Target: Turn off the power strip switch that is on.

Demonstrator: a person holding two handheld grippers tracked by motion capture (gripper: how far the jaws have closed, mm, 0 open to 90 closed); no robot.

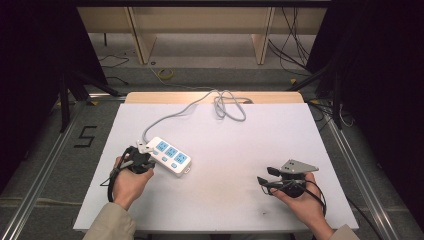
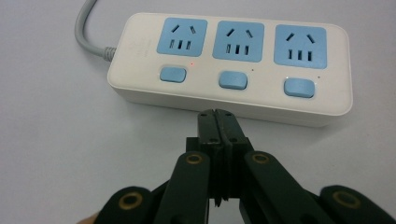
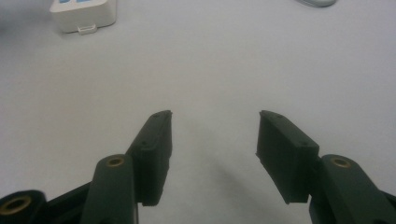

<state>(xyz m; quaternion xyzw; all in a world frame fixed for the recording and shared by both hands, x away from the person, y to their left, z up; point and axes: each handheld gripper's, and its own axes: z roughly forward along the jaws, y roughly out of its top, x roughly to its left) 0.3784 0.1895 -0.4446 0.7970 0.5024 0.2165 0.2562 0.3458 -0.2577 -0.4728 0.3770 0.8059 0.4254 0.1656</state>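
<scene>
- With both hands resting low on the white desk (image 1: pixel 225 200), I note positions as seen from the high view and from each gripper view.
- Left gripper (image 2: pixel 217 114): jaws pressed flat together, clenched on nothing. Tips sit just in front of the long side of the power strip (image 2: pixel 229 65), below its middle switch. I cannot tell from either view whether the tips touch the casing or stop just short of it.
- Power strip: white body, three blue sockets in a row, one blue switch (image 2: pixel 232 80) under each socket. It lies flat on the desk, left of centre in the high view, angled with its far end pointing up-left. A small red light shows beside the first switch, at the cord end.
- Grey cord (image 1: pixel 200 102): leaves the strip's far end, runs toward the back of the desk and lies in a loose loop near the back edge.
- Right gripper (image 3: pixel 214 128): jaws released, standing wide apart, nothing between them, bare desk under them. It is held near the right front of the desk, well apart from the strip, whose end shows at the upper left of the right gripper view.
- Right gripper's grey three-cornered plate sits on top, above my right hand (image 1: pixel 305 202).
</scene>
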